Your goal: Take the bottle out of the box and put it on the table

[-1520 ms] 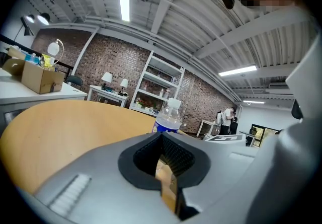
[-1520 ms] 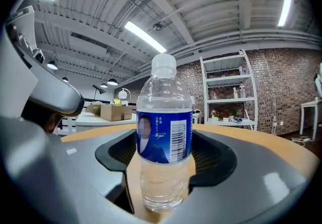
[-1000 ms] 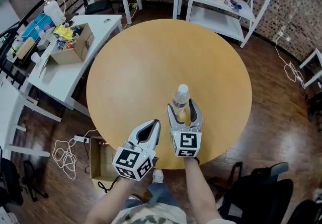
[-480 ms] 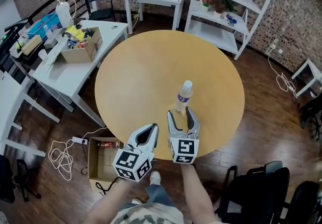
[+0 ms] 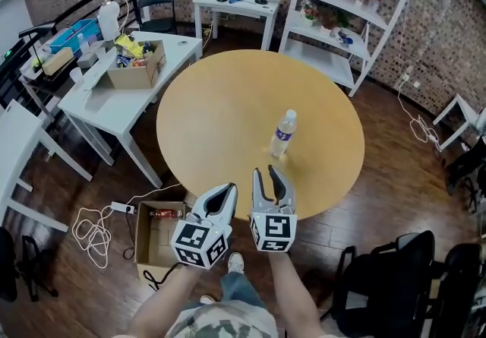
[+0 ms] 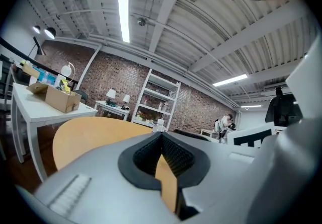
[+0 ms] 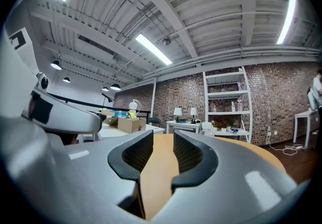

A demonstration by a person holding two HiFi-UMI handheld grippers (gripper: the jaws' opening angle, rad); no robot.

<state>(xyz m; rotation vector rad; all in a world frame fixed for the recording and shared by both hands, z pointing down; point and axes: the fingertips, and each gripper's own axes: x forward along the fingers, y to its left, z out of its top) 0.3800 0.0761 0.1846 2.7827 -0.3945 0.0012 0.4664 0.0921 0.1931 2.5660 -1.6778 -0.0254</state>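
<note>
The water bottle (image 5: 282,134) stands upright on the round wooden bench (image 5: 220,101), cap on, a purple label round its middle, nothing touching it. It sits right of the middle of the top, a little in from the near edge. Both tools are held level over the person's edge of the bench, side by side and well short of the bottle. The right tool (image 5: 267,174) points toward the bottle. Its jaws have just been closing and stand a narrow gap apart, with only bare benchtop showing between the pads. The left tool (image 5: 228,191) is closed up, its tips meeting (there is a small hollow behind the tips, with nothing in it). On the floor under the near left edge of the bench sits an open cardboard box (image 5: 156,241) with a small red item (image 5: 162,214) lying in it, though I can't make out what that is. A white cable (image 5: 93,232) loops on the floorboards beside it. Off to the left a white bench (image 5: 114,103) carries another open carton (image 5: 140,72) stuffed with packets, and a white shelf unit (image 5: 334,33) stands by the brick wall behind
</note>
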